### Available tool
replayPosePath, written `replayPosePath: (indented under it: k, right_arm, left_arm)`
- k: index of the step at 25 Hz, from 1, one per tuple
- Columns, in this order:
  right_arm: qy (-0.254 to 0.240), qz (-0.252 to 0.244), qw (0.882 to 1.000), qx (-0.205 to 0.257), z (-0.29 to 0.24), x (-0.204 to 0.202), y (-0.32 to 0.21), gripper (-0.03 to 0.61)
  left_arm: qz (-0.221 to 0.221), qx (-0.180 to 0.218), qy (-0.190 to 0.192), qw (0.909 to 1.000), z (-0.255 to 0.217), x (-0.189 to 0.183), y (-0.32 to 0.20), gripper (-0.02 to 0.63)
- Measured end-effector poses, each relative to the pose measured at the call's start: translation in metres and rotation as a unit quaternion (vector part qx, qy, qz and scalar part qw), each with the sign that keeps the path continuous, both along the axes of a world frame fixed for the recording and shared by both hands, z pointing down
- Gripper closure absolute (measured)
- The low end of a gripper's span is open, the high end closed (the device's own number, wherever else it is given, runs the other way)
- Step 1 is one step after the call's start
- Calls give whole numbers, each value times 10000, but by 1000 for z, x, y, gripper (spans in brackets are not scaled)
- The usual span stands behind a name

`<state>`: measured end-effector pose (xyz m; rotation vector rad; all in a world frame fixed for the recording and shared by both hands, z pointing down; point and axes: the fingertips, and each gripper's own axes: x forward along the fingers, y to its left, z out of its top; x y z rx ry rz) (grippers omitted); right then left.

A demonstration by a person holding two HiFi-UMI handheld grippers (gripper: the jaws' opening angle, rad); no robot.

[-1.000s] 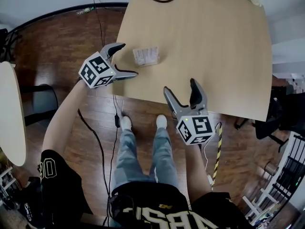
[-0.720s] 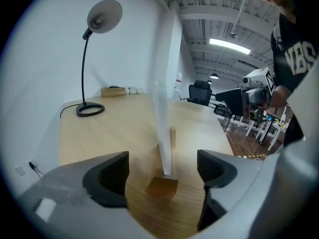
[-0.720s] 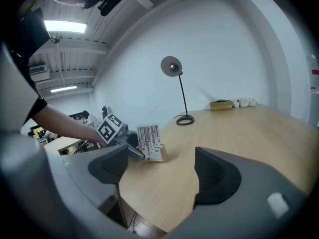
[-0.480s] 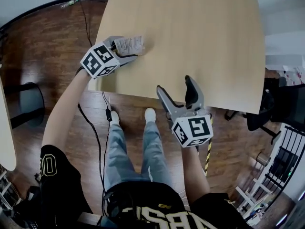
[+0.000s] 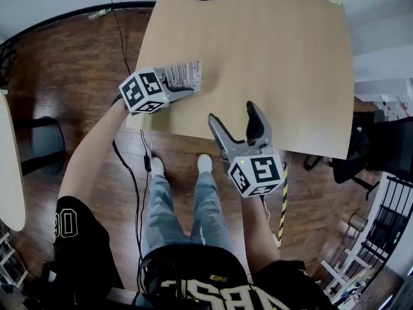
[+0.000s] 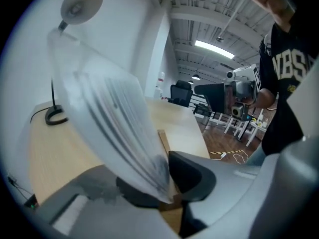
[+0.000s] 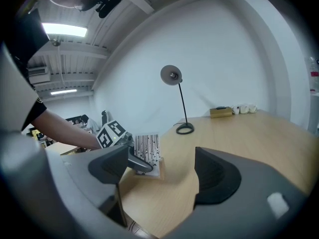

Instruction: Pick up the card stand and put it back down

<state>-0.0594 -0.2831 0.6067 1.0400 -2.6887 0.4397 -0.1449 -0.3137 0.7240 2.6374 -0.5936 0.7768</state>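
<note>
Near the left front corner of the worktop (image 5: 271, 57), the card stand (image 5: 187, 75) stands close to the left edge. The left gripper (image 5: 182, 86) has just been closing and is now clamped on it. In the left gripper view the pads pinch only the lower corner of the stand's thin striped panel (image 6: 109, 118), just above its wooden base (image 6: 162, 141), and the panel leans across the jaws. The base appears to be resting on the worktop. The right gripper (image 5: 233, 115) hangs off the near edge to the right with its jaws wide apart and nothing between them.

The hold looks narrow and off-centre. When lifted, the slick panel may pivot between the pads or slide out. If the panel merely slots into the base, the base may drop away. With the edge so close, a slip would probably send the stand to the floor (image 5: 77, 57). A tilted set-down could also topple it.
</note>
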Motion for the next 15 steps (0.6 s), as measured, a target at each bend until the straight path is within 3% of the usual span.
replayPosePath:
  k: [7,15]
  right_arm:
    - [-353,-26,9980,522,-80,-18,-7,158]
    - [-691,-150,9902,1201,-189,-40,-5,158]
  left_arm:
    - [346,342,-196,9986,-105,-2,9,554]
    - [116,962,-525,9939,-251,-35,16,555]
